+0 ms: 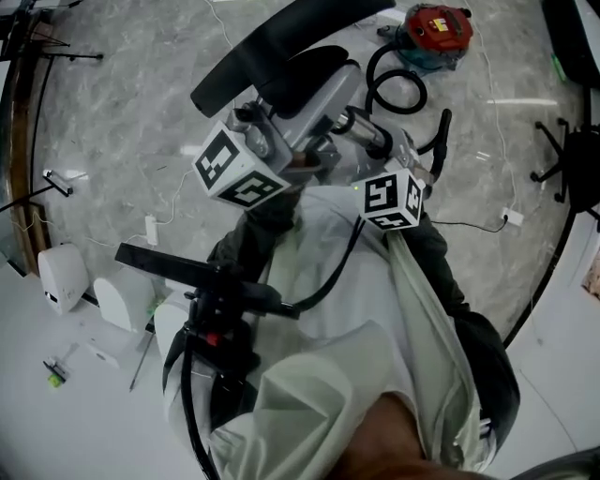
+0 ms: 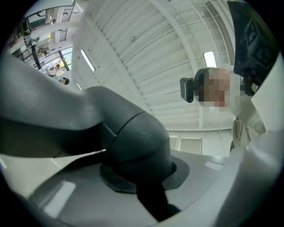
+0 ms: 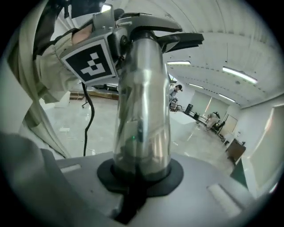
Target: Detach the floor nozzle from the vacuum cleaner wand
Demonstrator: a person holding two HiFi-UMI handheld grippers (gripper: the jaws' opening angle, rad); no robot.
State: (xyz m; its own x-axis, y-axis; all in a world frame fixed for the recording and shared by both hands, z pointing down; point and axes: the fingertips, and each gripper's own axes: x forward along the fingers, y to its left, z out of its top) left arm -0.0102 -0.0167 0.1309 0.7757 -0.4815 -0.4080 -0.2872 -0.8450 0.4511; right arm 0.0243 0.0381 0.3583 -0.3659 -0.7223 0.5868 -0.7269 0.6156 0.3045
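The floor nozzle (image 1: 281, 52) is held up off the floor (image 1: 122, 112), in front of the person's chest, and is seen at the top centre of the head view as a long dark bar. Its dark grey neck (image 2: 133, 137) is pinched by the left claw (image 2: 142, 177), whose jaws are pressed against it from both sides. The silver wand (image 3: 142, 111) is pinched in the same way by the right claw (image 3: 137, 173), with the tube standing upright between the pads. In the right gripper view, the wand's far end is seen to run into the dark neck, just beside the left claw's marker cube (image 3: 88, 62). The two claws are set close together. A red canister vacuum (image 1: 436, 28) and a coiled black hose (image 1: 394, 89) are seen on the floor beyond them.
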